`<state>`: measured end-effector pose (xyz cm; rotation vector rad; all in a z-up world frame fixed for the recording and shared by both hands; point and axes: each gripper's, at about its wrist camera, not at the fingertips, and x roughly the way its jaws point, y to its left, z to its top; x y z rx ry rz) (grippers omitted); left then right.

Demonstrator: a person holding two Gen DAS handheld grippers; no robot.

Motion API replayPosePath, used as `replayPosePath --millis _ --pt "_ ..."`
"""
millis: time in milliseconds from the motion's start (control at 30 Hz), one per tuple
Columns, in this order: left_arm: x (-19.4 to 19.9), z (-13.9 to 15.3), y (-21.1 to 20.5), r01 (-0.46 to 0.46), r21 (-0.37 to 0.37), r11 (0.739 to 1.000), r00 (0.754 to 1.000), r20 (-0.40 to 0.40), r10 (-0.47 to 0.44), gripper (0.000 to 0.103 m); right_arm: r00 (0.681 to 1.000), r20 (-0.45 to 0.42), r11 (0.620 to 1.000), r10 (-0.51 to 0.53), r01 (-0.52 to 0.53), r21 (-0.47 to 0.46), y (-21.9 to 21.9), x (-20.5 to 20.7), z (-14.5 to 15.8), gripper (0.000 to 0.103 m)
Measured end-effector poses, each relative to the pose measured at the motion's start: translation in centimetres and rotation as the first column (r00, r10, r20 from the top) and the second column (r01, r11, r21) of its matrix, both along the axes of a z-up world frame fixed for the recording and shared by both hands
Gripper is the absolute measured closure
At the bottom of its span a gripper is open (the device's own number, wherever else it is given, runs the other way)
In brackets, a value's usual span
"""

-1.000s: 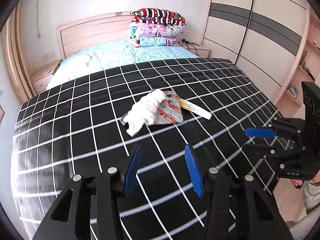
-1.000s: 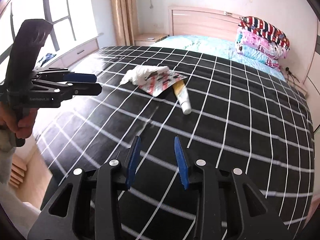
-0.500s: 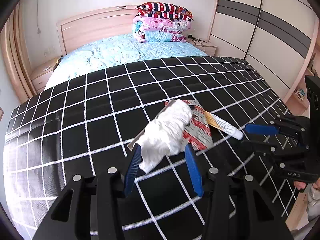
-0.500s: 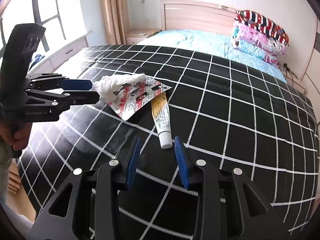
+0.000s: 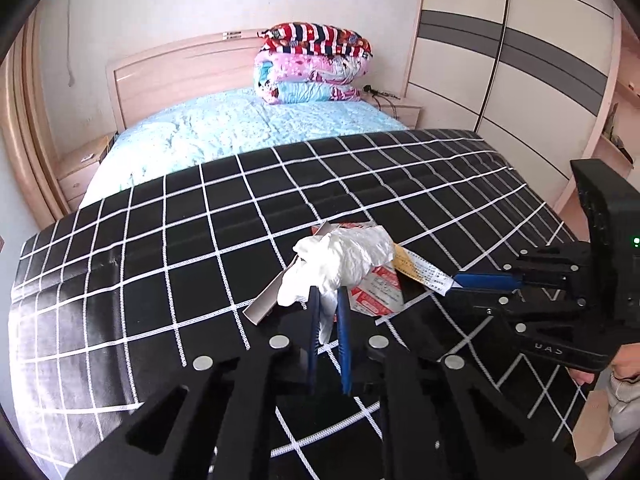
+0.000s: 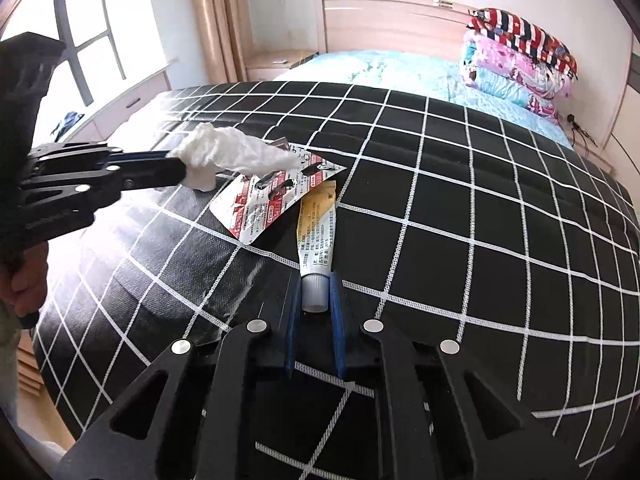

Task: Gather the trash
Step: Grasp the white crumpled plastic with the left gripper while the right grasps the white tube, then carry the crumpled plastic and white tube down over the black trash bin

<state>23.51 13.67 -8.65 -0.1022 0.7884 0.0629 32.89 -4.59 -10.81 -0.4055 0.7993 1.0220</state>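
Now both fingers closed: left gripper (image 5: 327, 300) on tissue (image 5: 344, 260), right gripper (image 6: 314, 300) on camera-pointing tube (image 6: 317, 240) cap.

Crumpled white tissue (image 5: 344, 262) at frame centre, lower end pinched between blue pads, red-and-white foil wrapper (image 6: 272, 200) flat beneath it, yellow-white tube (image 6: 318, 236) alongside, white cap nearest camera

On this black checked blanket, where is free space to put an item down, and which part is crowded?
Free: the checked blanket right of the tube, and toward the blue sheet. Crowded: the near-left part, where tissue, wrapper and tube lie close together with both grippers, left and right.
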Motion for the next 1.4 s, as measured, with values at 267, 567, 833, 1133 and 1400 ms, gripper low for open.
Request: replayPosePath --millis 267,567,833,1133,1400 --pt "-2.3 1.6 -1.2 0.0 0.003 1.0 1.0 0.027 0.0 0.095 1.0 0.022 0.999 -0.019 0.018 0.027 -1.8 -1.3 1.4 0.088" --pt "-6.1 2.4 -3.4 -0.008 -0.003 1.0 0.999 0.041 0.008 0.095 0.999 0.04 0.998 -0.005 0.002 0.058 -4.0 -3.3 2.7 0.089" --pt "-9.0 4.0 -5.5 -0.003 0.01 1.0 0.998 0.067 0.003 0.095 0.997 0.078 0.995 0.006 -0.014 0.096 -6.0 -5.7 4.5 0.089" --pt "-12.7 5.7 -8.3 0.022 0.021 1.0 0.995 0.099 -0.024 0.095 0.992 0.123 0.989 0.034 -0.051 0.14 -8.8 -9.4 6.6 0.089" --pt "-16.3 6.2 -11.1 0.063 0.013 0.998 0.991 0.119 -0.064 0.095 0.99 0.131 0.986 0.059 -0.078 0.145 -11.5 -12.6 7.1 0.089"
